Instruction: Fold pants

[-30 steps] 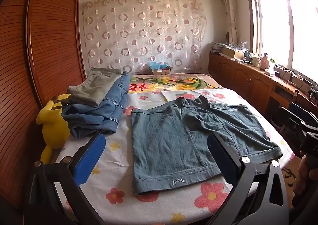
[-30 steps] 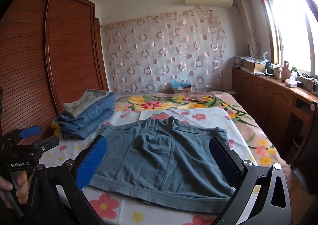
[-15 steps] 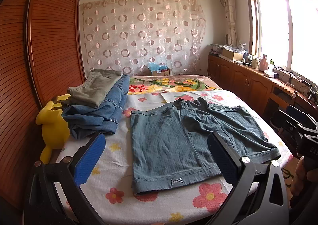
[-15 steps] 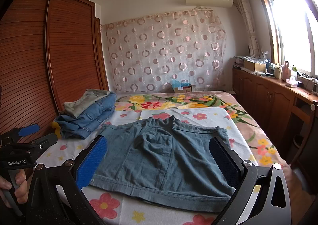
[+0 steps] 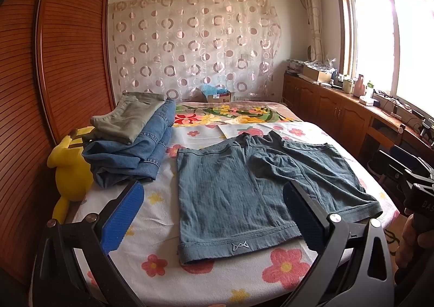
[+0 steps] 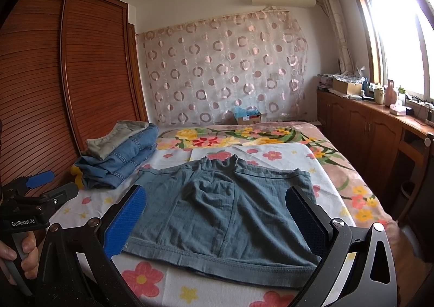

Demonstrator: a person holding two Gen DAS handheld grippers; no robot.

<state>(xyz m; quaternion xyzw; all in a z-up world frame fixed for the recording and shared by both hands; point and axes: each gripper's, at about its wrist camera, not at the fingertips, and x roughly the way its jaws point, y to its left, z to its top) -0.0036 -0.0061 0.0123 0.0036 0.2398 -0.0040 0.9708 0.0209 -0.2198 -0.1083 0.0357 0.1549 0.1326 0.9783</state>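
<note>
Denim-blue shorts (image 5: 244, 193) flat on floral bedsheet (image 5: 162, 225), beside folded pants stack (image 5: 130, 141) — left gripper (image 5: 214, 214) spread wide, empty, above near hem.

Right wrist view: right gripper (image 6: 217, 220) likewise released, hovering over shorts' leg. Risk — pinching sheet along with fabric drags both; bunched crotch folds crooked.

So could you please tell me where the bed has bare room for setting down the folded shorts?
Bare flowered sheet lies between the stacked folded jeans and the spread grey-blue shorts, and on the floral blanket beyond them. The left edge is crowded by the stack and a yellow plush toy.
</note>
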